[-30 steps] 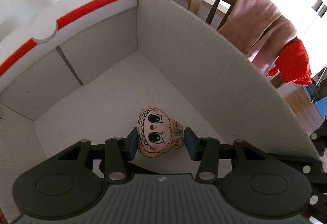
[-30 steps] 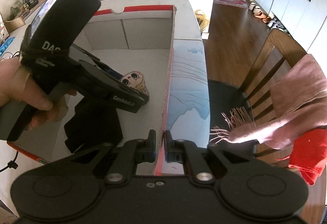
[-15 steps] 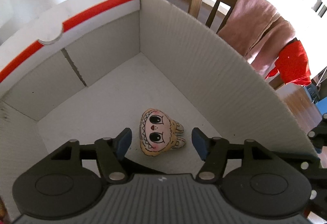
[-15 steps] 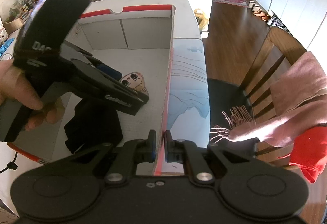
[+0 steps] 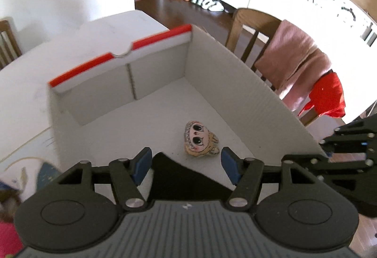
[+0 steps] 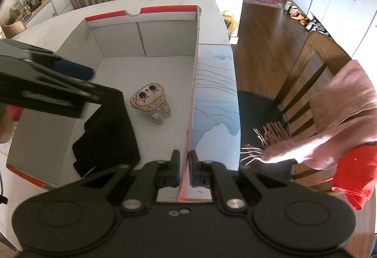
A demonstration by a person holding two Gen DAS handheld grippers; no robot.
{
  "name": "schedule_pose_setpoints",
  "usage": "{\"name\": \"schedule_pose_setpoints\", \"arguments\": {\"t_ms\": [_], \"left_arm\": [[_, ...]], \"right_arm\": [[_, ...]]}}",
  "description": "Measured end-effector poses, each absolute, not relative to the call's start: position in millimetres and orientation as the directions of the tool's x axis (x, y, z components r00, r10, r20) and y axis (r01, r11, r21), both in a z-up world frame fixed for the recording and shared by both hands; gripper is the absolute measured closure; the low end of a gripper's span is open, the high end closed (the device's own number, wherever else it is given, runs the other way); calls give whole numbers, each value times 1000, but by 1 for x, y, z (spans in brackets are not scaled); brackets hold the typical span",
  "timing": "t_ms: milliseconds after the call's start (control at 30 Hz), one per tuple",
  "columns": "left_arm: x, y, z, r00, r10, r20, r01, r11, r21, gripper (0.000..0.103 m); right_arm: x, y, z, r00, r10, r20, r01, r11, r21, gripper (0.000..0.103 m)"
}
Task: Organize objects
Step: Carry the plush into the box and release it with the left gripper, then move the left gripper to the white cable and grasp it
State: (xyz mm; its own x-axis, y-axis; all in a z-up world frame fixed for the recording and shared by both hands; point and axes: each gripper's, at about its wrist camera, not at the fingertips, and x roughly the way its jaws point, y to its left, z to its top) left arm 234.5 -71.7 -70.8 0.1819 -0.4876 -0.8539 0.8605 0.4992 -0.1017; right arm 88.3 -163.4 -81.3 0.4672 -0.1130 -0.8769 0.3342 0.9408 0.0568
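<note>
Inside the box [image 6: 165,46], spread left jaws clear the doll [image 5: 200,141]; right jaws pinch its wall.

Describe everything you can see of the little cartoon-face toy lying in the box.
The cartoon-face toy is small, flat and soft-looking, like a printed fabric cushion: a tan face with big dark eyes, pale fringe and two striped ear-like tabs at one end. It lies face up on the floor of the white cardboard box, near the right wall. A black cloth lies beside it. No gripper touches it.
</note>
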Motion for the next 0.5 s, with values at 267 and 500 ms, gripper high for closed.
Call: {"name": "schedule_pose_setpoints", "arguments": {"t_ms": [267, 500], "left_arm": [[231, -16, -30, 233, -556, -798, 833, 538, -131, 39], [230, 41, -9, 317, -562, -764, 779, 614, -128, 31]], "right_arm": [[89, -162, -81, 461, -121, -879, 335, 941, 46, 98], [90, -162, -81, 456, -122, -882, 334, 942, 42, 97]]}}
